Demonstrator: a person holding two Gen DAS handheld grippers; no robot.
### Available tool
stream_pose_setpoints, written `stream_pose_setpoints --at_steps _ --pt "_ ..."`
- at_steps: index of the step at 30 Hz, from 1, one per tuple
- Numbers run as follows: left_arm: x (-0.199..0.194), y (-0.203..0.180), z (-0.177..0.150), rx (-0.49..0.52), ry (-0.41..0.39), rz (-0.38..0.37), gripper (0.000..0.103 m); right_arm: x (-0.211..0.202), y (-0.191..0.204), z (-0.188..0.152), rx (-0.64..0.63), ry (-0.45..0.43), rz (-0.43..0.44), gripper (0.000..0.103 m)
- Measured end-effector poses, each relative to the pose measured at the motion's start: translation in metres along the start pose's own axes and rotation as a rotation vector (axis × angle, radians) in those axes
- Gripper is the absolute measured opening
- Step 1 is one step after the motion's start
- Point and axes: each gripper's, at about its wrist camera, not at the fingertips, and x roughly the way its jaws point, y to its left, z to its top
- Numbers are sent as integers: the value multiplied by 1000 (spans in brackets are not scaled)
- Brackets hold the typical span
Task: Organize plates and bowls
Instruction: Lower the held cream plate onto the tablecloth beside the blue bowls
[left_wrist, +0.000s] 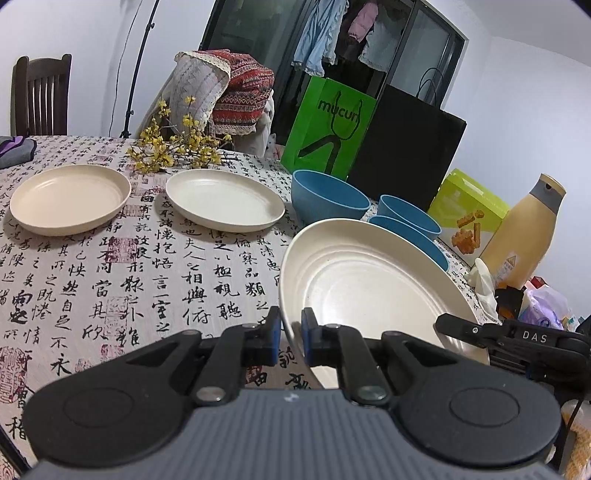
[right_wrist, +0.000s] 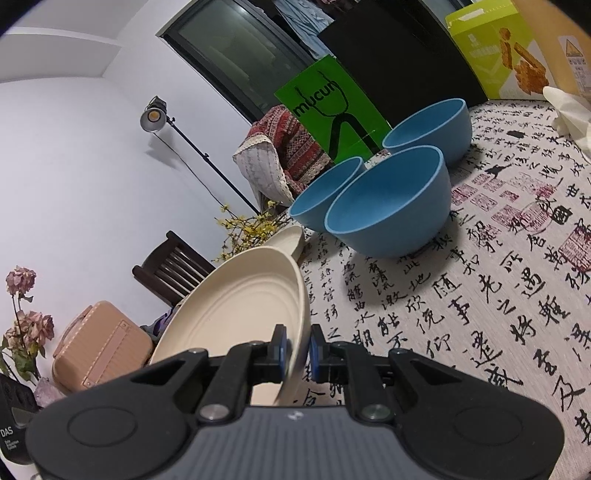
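A cream plate (left_wrist: 369, 288) hangs tilted above the table, held from both sides. My left gripper (left_wrist: 291, 325) is shut on its left rim. My right gripper (right_wrist: 297, 343) is shut on the opposite rim of the same plate (right_wrist: 240, 310), and its black finger (left_wrist: 454, 325) shows at the plate's right edge in the left wrist view. Two more cream plates (left_wrist: 70, 195) (left_wrist: 221, 199) lie flat on the tablecloth to the left. Three blue bowls (right_wrist: 388, 210) (right_wrist: 325, 199) (right_wrist: 432, 125) stand close together behind the held plate.
A green paper bag (left_wrist: 328, 129) and a black bag (left_wrist: 406, 147) stand behind the bowls. A snack box (left_wrist: 469, 210), a tan bottle (left_wrist: 524, 236) and crumpled tissue (left_wrist: 484, 280) crowd the right edge. Yellow flower twigs (left_wrist: 173, 151) lie behind the plates. A chair (left_wrist: 40, 96) stands at the far left.
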Motion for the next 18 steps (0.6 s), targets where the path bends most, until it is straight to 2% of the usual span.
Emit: stream_pose_setpoints --at_steps 18 --pt "16 0 -8 -8 39 2 12 5 -15 -7 24 22 -21 12"
